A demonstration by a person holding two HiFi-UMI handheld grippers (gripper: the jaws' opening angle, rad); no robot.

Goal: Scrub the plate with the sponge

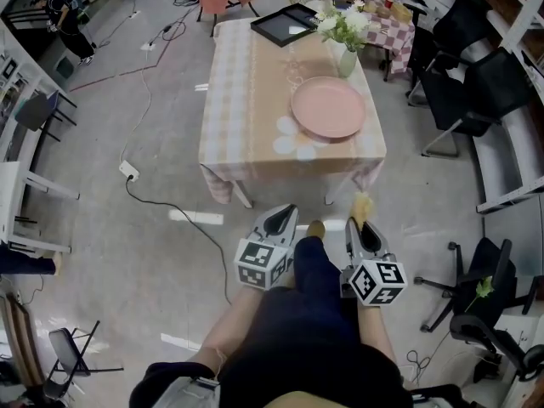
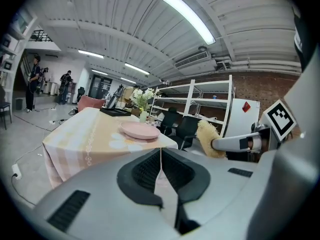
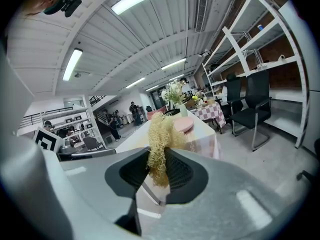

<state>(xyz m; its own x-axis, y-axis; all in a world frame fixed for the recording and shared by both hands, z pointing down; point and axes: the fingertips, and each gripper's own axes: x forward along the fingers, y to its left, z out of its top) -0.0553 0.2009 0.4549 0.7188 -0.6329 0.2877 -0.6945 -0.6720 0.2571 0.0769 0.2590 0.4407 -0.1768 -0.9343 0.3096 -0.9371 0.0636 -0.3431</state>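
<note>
Sponge (image 3: 160, 134) clamped ready in right hand-held gripper (image 1: 364, 228), left hand-held gripper (image 1: 280, 219) closed empty, pink plate (image 1: 328, 107) waiting on bench (image 1: 246, 100) well ahead.

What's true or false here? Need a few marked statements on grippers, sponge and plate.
1. The right gripper is shut on the yellow sponge. True.
2. The left gripper holds the pink plate. False: its jaws are together on nothing, and the plate lies on the table.
3. The sponge is touching the plate. False: both grippers are held short of the table, apart from the plate.
4. A vase of flowers stands beside the plate. True.
</note>
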